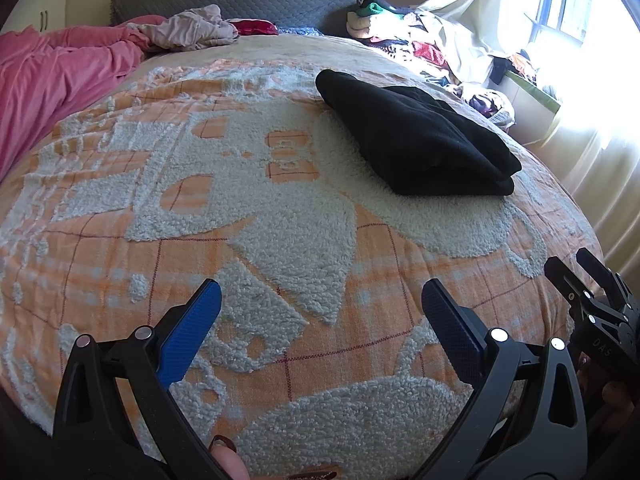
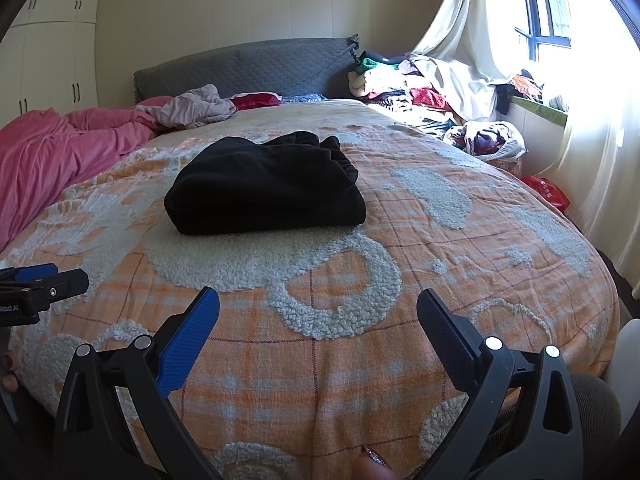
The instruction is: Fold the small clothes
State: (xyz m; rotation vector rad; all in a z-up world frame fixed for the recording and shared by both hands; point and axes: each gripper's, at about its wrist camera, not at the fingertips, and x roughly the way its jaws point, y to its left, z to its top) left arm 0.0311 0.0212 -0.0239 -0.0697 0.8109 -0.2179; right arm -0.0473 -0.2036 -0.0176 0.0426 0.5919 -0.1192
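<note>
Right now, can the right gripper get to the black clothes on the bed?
Probably yes. The right gripper is open and empty, and only bare orange blanket lies between it and the folded black garment. It just needs to move forward.

Window [image 2: 548, 8] overexposed, view outside unreadable.

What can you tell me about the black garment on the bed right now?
The black garment is a soft, fleece-like piece folded into a thick, roughly rectangular bundle, its layered fold edge facing the cameras and looser bunched fabric at the far end. It lies flat on the orange-and-white blanket, apart from the other clothes. Neither the left gripper nor the right gripper touches it; both are open.
</note>
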